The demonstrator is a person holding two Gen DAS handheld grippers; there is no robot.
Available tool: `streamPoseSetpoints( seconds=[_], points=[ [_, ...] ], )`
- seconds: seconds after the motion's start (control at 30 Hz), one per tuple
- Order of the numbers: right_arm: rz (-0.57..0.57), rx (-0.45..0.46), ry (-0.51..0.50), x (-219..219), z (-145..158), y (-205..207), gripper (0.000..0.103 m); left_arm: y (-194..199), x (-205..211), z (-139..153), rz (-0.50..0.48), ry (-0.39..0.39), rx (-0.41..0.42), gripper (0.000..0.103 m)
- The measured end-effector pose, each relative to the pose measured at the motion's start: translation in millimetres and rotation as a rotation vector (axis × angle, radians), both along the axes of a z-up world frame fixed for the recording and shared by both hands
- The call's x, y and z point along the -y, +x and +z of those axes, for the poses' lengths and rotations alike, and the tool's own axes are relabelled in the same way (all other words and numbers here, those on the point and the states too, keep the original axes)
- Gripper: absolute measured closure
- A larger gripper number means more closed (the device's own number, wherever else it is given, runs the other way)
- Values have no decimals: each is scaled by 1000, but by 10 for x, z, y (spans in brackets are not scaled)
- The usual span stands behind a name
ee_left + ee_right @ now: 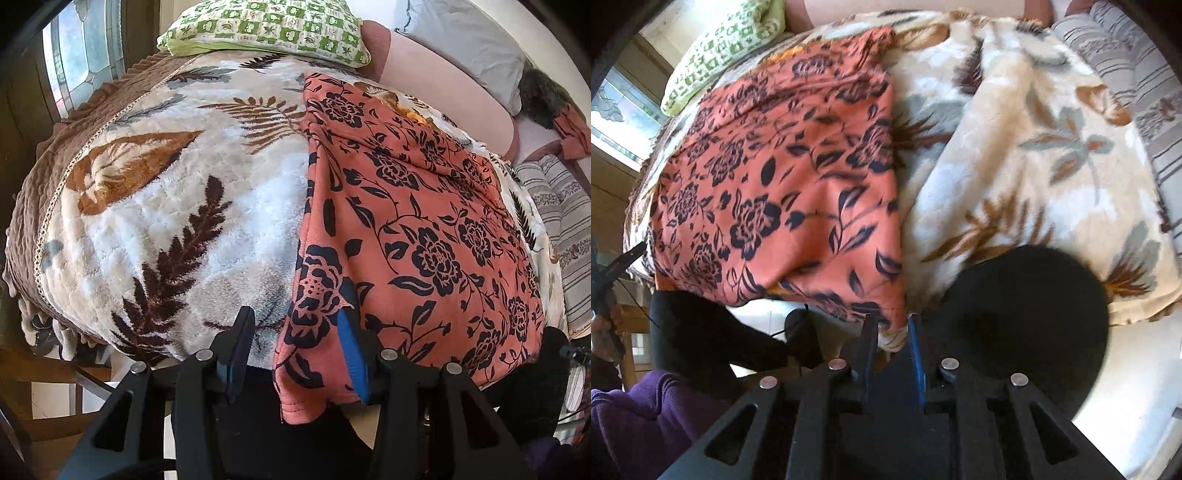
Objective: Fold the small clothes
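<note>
Fingers: right gripper (894, 332) pinched on near corner of orange floral garment (783, 184); left gripper (295, 350) parted, astride opposite near corner, unclamped. Garment: flat on fleece blanket (166, 221), overhanging near edge. Hazard: thin hem slipping free mid-fold; unheld corner dragging, skewing crease.

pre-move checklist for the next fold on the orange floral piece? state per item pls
1. Right gripper on the near corner of the orange floral garment: ok, jaws nearly shut with the hem between them.
2. Left gripper gripping the garment's other near corner: not ok, fingers apart, cloth only lying between them.
3. Garment flat on the leaf-print blanket: ok, a few low creases.
4. Far edge free of the green pillow: ok.
5. Near hem on the bed: not ok, it overhangs the edge.
</note>
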State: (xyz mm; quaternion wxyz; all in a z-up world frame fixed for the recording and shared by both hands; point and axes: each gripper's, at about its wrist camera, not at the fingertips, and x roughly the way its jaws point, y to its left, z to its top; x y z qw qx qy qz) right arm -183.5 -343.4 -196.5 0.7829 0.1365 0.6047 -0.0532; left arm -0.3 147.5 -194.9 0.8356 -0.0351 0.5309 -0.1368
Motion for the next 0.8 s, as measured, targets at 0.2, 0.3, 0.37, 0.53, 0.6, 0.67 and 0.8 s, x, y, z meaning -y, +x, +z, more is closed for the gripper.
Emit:
streamPoseSetpoints(
  seconds=[0.2, 0.3, 0.37, 0.53, 0.6, 0.67, 0.8],
  points=[
    [-100, 166, 290, 61, 71, 32, 14, -33, 45, -28, 8, -29, -23, 53],
    [-197, 162, 502, 16, -237, 72, 15, -61, 101, 9, -12, -9, -8, 53],
    [-277, 119, 624, -15, -520, 106, 23, -56, 116, 16, -14, -12, -11, 53],
    [-494, 67, 791, -65, -1044, 167, 40, -39, 158, 22, -15, -18, -16, 53],
    [-556, 67, 799, -63, -1123, 174, 46, -39, 168, 33, -19, -22, -11, 53],
    [-530, 51, 737, -77, -1111, 200, 74, -42, 173, 30, -23, -20, -10, 53],
    [-503, 19, 526, -12, -998, 64, 83, -11, 159, -35, -11, -23, -31, 53]
  ],
)
